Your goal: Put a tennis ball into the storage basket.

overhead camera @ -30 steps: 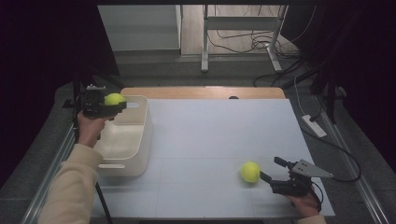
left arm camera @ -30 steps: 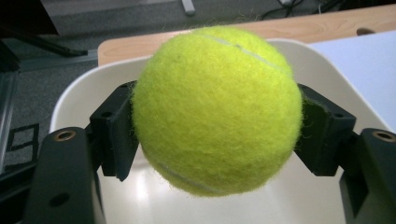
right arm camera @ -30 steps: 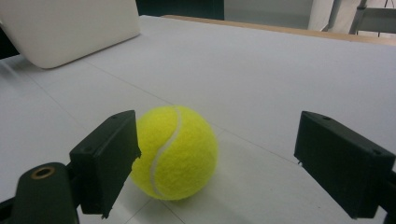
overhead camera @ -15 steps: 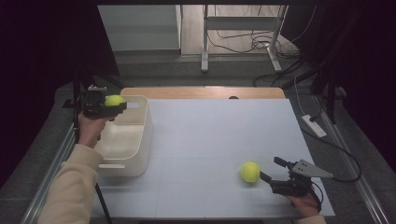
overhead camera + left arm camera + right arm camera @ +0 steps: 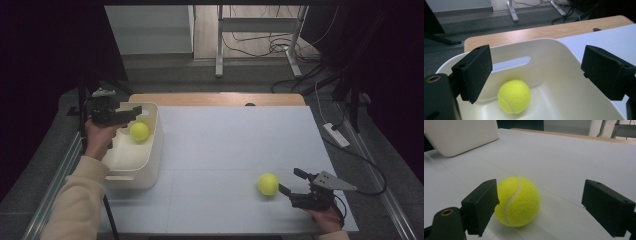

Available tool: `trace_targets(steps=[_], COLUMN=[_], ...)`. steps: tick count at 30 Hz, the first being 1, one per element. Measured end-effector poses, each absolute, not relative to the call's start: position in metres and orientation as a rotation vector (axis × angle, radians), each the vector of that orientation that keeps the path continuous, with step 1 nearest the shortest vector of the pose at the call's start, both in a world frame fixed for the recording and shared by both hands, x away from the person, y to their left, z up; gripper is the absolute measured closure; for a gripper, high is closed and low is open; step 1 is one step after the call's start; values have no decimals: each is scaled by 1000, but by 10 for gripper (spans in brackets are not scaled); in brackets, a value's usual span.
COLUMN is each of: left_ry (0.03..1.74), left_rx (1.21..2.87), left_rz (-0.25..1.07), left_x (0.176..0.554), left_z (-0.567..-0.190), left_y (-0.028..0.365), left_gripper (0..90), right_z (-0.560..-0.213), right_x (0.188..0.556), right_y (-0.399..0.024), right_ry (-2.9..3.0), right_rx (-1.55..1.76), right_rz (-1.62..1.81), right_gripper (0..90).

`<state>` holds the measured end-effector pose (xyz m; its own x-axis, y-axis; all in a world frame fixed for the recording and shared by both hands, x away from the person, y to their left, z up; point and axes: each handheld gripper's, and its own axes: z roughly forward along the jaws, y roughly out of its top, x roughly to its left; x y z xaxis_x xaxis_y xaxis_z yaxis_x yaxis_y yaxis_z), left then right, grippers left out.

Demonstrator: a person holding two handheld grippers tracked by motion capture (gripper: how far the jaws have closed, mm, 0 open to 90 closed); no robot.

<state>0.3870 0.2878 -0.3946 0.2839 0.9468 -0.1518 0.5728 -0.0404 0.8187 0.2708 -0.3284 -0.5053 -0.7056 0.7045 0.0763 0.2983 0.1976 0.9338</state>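
A yellow tennis ball [image 5: 139, 131] lies inside the white bin [image 5: 150, 170] at the table's left. My left gripper [image 5: 136, 111] hovers over the bin's far end; its jaws have just been opening and now stand open with nothing between them. In the left gripper view the ball [image 5: 514, 96] rests on the bin's floor [image 5: 564, 82] below the spread jaws of that gripper [image 5: 536, 72]. A second tennis ball [image 5: 268, 184] sits on the white tabletop at the front right. My right gripper [image 5: 289, 181] is open just right of it; the ball [image 5: 517, 201] lies by one pad of the gripper [image 5: 549, 205].
The white table surface [image 5: 235, 145] stretches between the bin and the second ball. A wooden strip [image 5: 215, 99] runs along the far edge. A power strip [image 5: 336, 134] and cables lie off the table's right side. The bin's side [image 5: 459, 135] appears far off in the right gripper view.
The ball that sat between the left jaws has dropped into the bin as those jaws opened. The right gripper and its ball have not moved.
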Motion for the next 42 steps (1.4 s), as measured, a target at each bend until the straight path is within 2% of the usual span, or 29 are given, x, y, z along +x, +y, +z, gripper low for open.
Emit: trace_targets(steps=[12,22,42], left_ry=[1227,1153,995], left_rx=[1719,1692,1742], left_rz=[488,427,368], left_x=[369,363,345], left_z=[-386,-384,-386], left_y=[268,256,222], left_gripper=[118,119,120], right_z=[-506,-506,-506], right_x=[274,275,276], right_y=[-329,-330,-328], right_ry=[2107,2105,2115], right_rx=[955,962,940], right_rz=[1519,1519,1512], right_gripper=[139,139,139])
